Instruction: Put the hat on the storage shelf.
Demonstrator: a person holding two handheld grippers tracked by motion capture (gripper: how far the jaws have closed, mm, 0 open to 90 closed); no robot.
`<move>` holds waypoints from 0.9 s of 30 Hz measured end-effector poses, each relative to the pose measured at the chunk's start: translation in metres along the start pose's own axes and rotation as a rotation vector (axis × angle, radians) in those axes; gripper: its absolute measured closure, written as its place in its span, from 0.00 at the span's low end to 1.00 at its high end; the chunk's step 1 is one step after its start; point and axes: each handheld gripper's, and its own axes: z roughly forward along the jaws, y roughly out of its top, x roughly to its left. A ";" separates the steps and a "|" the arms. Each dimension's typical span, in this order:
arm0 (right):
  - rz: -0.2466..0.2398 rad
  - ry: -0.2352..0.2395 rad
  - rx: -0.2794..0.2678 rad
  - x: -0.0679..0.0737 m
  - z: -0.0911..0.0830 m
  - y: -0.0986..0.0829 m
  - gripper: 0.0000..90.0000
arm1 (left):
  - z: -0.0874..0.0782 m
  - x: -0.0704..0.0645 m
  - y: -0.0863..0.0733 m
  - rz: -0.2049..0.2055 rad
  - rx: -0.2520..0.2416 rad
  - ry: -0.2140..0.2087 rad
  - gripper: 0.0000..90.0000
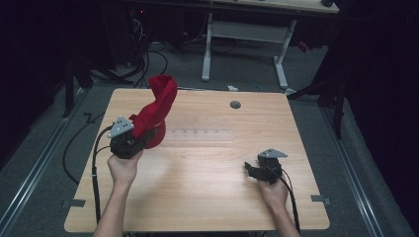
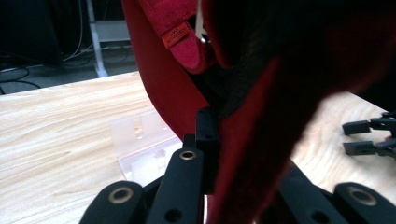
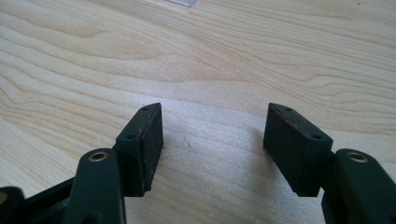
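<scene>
A red cloth stands lifted above the left part of the wooden table, its lower end bunched near the surface. My left gripper is shut on its lower part. In the left gripper view the red cloth drapes over the left gripper and hides one jaw; a small sewn label shows near the top. My right gripper rests low on the table at the right, open, with bare wood between the jaws of the right gripper. The right gripper also appears far off in the left gripper view.
A clear plastic rack lies across the table's middle, just right of the cloth; the rack is close behind my left jaw. A small grey disc sits near the far edge. A white-legged desk stands beyond the table.
</scene>
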 end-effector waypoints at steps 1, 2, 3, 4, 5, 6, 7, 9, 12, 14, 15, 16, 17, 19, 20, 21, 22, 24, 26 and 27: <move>0.000 0.000 0.000 0.000 0.000 0.000 0.42 | 0.005 0.003 0.001 0.002 0.005 0.020 0.95; -0.002 0.000 -0.001 0.000 0.000 0.000 0.42 | 0.007 0.004 0.002 0.000 0.001 0.021 0.95; -0.002 0.001 0.000 0.000 0.000 0.000 0.42 | 0.009 0.005 0.002 -0.004 0.000 0.019 0.95; -0.002 0.000 0.000 0.000 0.000 0.000 0.42 | 0.010 0.005 0.002 -0.004 0.000 0.021 0.95; -0.002 0.000 0.000 0.000 0.000 0.000 0.42 | 0.010 0.005 0.002 -0.004 0.000 0.021 0.95; -0.002 0.000 0.000 0.000 0.000 0.000 0.42 | 0.015 0.007 0.002 0.001 0.006 0.027 0.95; -0.002 0.000 0.000 0.000 0.000 0.000 0.42 | 0.015 0.007 0.002 0.001 0.006 0.027 0.95; -0.003 0.001 0.000 0.000 0.000 0.000 0.42 | 0.022 0.010 0.004 0.008 0.013 0.036 0.95; -0.004 0.000 0.000 0.000 0.000 0.000 0.42 | 0.027 0.012 0.006 0.009 0.010 0.042 0.95; -0.004 0.000 0.000 0.000 0.000 0.000 0.42 | 0.034 0.016 0.006 0.010 0.003 0.055 0.95; -0.005 0.000 0.000 0.000 0.000 0.000 0.42 | 0.034 0.016 0.006 0.010 0.003 0.055 0.95; -0.005 0.000 0.000 0.000 0.000 0.000 0.42 | 0.038 0.018 0.006 0.013 0.004 0.064 0.95; -0.005 0.000 0.001 0.000 0.000 0.000 0.42 | 0.040 0.019 0.005 0.015 0.005 0.067 0.95; -0.005 0.000 0.001 0.000 0.000 0.000 0.42 | 0.044 0.022 0.004 0.015 0.007 0.072 0.95; -0.005 0.000 0.001 0.000 0.000 0.000 0.42 | 0.046 0.023 0.003 0.013 0.007 0.074 0.95; -0.005 -0.001 0.001 0.000 0.000 0.000 0.42 | 0.047 0.024 0.003 0.011 0.007 0.076 0.95; -0.005 0.000 0.001 0.000 0.000 0.000 0.42 | 0.049 0.024 0.002 0.012 0.009 0.077 0.95; -0.005 0.000 0.001 0.000 0.000 0.000 0.42 | 0.052 0.026 0.001 0.013 0.002 0.076 0.95; -0.005 0.000 0.001 0.000 0.000 0.000 0.42 | 0.055 0.029 0.000 0.004 -0.003 0.080 0.95; -0.006 -0.001 0.001 0.000 0.000 0.000 0.42 | 0.056 0.029 0.000 0.005 -0.004 0.082 0.95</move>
